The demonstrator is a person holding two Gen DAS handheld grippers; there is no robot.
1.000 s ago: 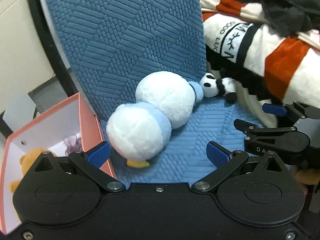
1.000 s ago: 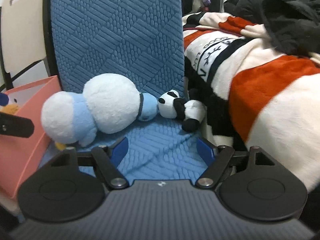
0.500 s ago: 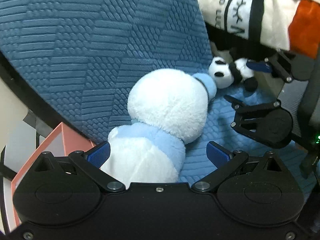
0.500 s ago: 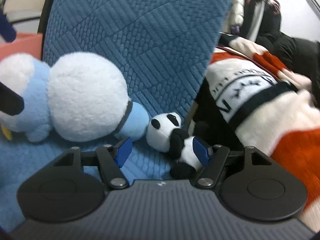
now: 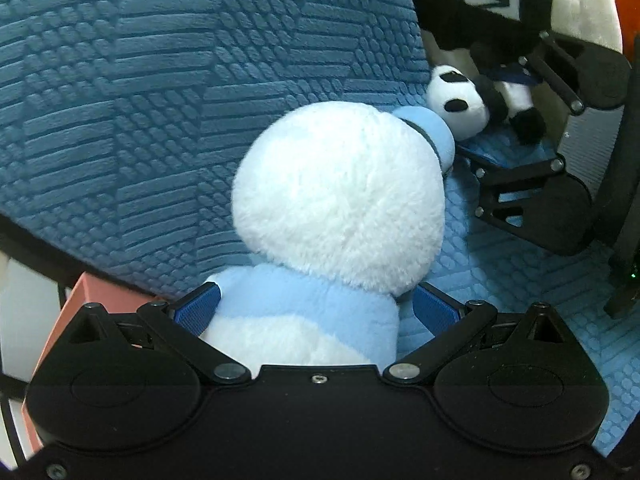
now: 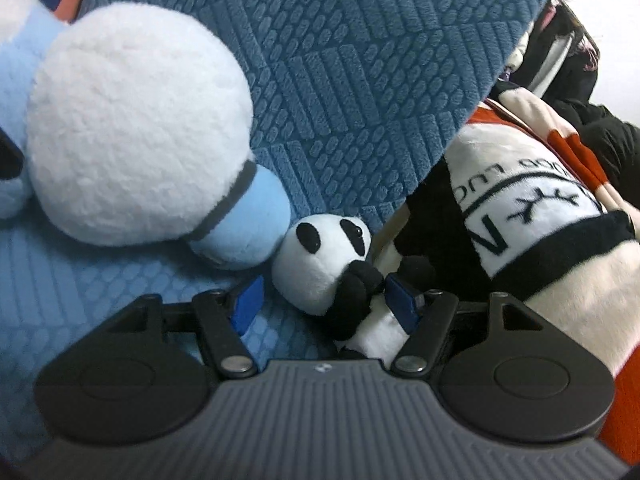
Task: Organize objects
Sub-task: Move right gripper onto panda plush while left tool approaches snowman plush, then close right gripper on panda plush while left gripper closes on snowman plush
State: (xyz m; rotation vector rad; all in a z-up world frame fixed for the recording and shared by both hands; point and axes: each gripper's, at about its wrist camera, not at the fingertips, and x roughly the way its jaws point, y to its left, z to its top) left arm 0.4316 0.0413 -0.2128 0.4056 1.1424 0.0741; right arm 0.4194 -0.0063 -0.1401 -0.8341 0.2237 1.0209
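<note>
A big white and light-blue plush toy (image 5: 336,200) lies on the blue quilted chair seat (image 5: 520,272). My left gripper (image 5: 316,312) is open, its blue pads either side of the plush's light-blue body, touching or nearly touching. A small panda plush (image 6: 320,264) lies by the big plush's blue end (image 6: 248,228). My right gripper (image 6: 324,300) is open around the panda's body, pads close on both sides. The panda (image 5: 464,108) and the right gripper (image 5: 540,184) also show in the left wrist view.
The chair's blue quilted backrest (image 6: 360,60) stands right behind both toys. A pink box (image 5: 76,304) sits at the seat's left edge. A white, black and orange blanket (image 6: 552,216) lies piled to the right, touching the chair.
Both grippers have moved forward and down onto the toys. The big plush now sits between my left pads, and the panda between my right pads. Both stay open.
</note>
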